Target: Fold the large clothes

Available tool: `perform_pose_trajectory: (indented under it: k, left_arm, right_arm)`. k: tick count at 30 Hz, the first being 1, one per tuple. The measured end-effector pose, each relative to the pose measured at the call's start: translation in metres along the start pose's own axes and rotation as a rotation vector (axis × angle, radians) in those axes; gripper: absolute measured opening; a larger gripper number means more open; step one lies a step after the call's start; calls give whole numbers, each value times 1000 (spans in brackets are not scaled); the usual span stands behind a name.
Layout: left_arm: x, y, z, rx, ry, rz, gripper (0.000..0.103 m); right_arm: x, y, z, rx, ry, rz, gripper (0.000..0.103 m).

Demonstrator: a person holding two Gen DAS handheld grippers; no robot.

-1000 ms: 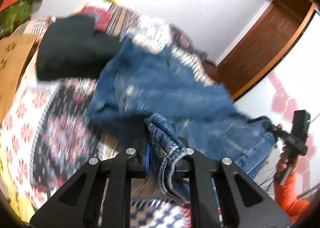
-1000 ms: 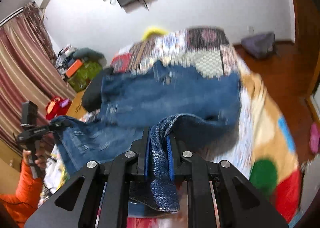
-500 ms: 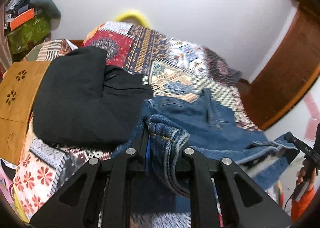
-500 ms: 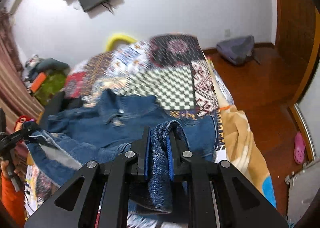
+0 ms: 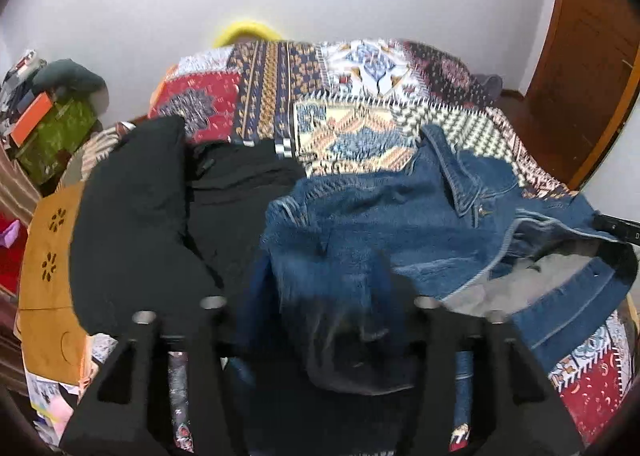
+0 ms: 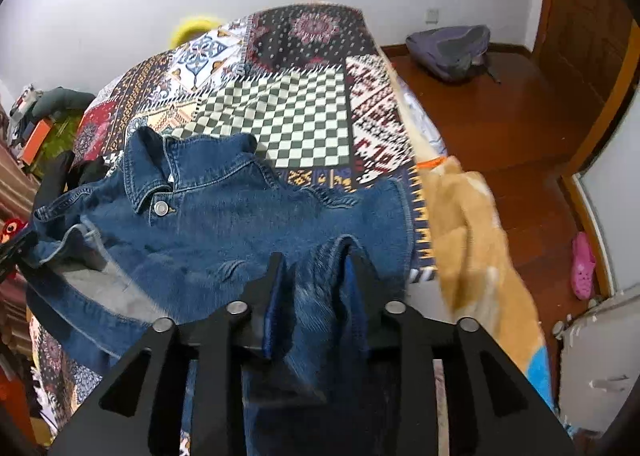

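A blue denim jacket (image 5: 392, 223) lies spread on the patchwork bed cover (image 5: 352, 95), collar toward the far side; it also shows in the right wrist view (image 6: 224, 228). My left gripper (image 5: 316, 320) stands with its jaws wide apart, and a blurred denim edge hangs loose between them. My right gripper (image 6: 316, 276) has its jaws partly apart with a fold of denim between the blue pads. The right gripper's tip (image 5: 616, 225) shows at the far right of the left wrist view, beside the jacket's open front.
A black garment (image 5: 160, 223) lies on the bed left of the jacket. A wooden stool (image 5: 48, 276) stands at the left. An orange blanket (image 6: 472, 240) hangs off the bed's right side, above a wood floor with a backpack (image 6: 452, 47).
Both grippers lowered the jacket onto the bed and moved toward it. Both sets of jaws, clamped on denim before, have spread apart, the left widely.
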State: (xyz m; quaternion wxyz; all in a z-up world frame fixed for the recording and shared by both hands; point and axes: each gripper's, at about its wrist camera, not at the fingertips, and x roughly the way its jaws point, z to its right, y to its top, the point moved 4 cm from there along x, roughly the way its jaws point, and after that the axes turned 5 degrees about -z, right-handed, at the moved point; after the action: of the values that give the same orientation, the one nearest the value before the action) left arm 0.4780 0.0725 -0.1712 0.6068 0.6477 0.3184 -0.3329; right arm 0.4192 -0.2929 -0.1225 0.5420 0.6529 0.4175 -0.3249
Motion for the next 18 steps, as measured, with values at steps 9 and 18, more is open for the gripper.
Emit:
perform_pose_trajectory:
  k: [9, 18]
  left_arm:
    - [-69, -18, 0, 27, -103, 78, 69]
    - [-30, -84, 22, 137, -58, -82, 69]
  right_arm:
    - [-62, -25, -28, -118, 19, 76, 46]
    - [-45, -76, -94, -349, 56, -32, 49]
